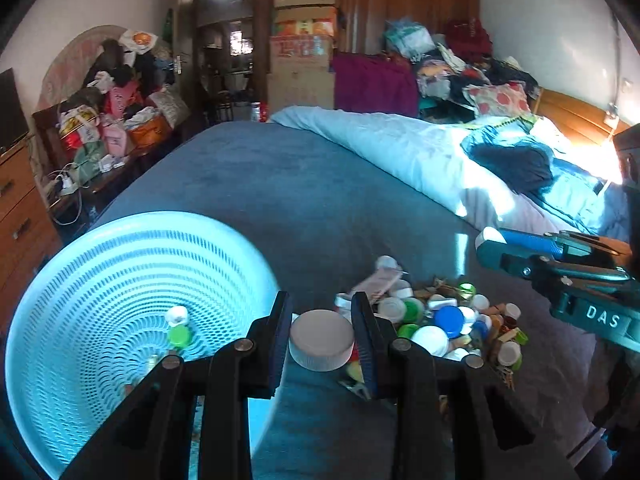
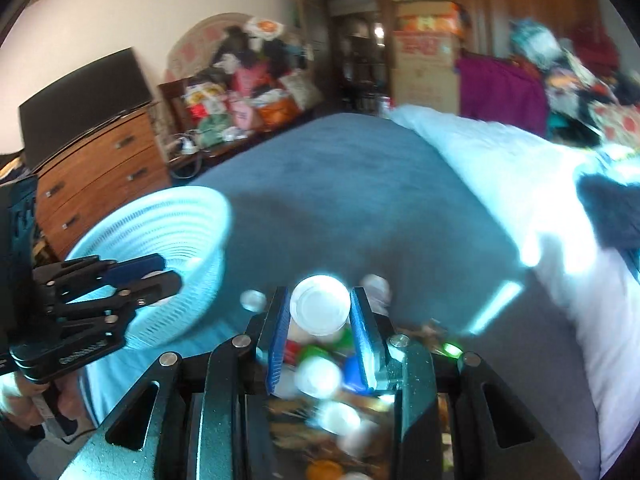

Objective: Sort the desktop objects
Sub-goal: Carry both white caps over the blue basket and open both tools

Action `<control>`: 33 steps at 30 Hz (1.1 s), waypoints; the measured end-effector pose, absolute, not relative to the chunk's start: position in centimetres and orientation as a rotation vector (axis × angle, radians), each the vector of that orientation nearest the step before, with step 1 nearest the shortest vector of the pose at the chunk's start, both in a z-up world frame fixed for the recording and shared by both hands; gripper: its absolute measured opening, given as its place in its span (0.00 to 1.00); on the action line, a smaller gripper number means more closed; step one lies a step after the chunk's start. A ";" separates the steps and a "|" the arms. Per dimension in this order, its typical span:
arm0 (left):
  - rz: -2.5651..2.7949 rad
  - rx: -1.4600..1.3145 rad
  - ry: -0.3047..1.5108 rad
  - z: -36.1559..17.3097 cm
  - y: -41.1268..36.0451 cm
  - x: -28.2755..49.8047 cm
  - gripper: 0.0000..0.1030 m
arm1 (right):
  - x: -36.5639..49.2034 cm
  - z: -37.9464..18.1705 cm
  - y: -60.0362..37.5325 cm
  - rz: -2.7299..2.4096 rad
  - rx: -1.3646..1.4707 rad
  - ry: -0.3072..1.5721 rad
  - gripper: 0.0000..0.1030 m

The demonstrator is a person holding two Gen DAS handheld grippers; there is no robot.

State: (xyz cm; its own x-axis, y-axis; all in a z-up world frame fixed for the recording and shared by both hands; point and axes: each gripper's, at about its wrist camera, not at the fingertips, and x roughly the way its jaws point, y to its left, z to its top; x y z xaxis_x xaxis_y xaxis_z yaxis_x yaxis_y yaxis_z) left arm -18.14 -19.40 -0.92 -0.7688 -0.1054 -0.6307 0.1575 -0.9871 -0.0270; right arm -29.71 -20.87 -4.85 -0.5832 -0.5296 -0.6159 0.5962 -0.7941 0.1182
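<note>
My left gripper point(image 1: 322, 306) is shut on a wide white cap point(image 1: 322, 340), held above the blue blanket between the basket and the pile. The pale blue perforated basket point(image 1: 92, 280) stands at the left, with a small white cap point(image 1: 177, 315) and a green cap point(image 1: 180, 336) inside it. A pile of mixed bottle caps point(image 1: 440, 320) lies to the right. My right gripper point(image 2: 320, 294) is shut on a white round cap point(image 2: 320, 310), lifted over the blurred pile point(image 2: 332, 384). The left gripper point(image 2: 166, 274) shows in front of the basket point(image 2: 168, 220).
The blue blanket point(image 1: 288, 200) covers the bed, with a white quilt point(image 1: 400, 148) bunched along its right side. A wooden dresser point(image 2: 100, 168) with a dark screen point(image 2: 80, 96) stands at the left. Bags and clothes are heaped at the back.
</note>
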 end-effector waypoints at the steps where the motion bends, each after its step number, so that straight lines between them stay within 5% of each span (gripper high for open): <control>1: -2.803 0.995 0.122 -0.7 -20.6 -17.8 0.31 | -29.4 -4.5 -22.8 -2.312 0.857 0.148 0.28; 14: -2.492 1.166 0.298 -4.4 -32.0 -15.4 0.31 | -26.5 -5.5 -39.6 -2.100 0.940 0.302 0.28; 33: -2.430 1.194 0.330 -6.3 -34.3 -15.5 0.31 | -26.5 -6.7 -42.6 -2.069 0.984 0.338 0.28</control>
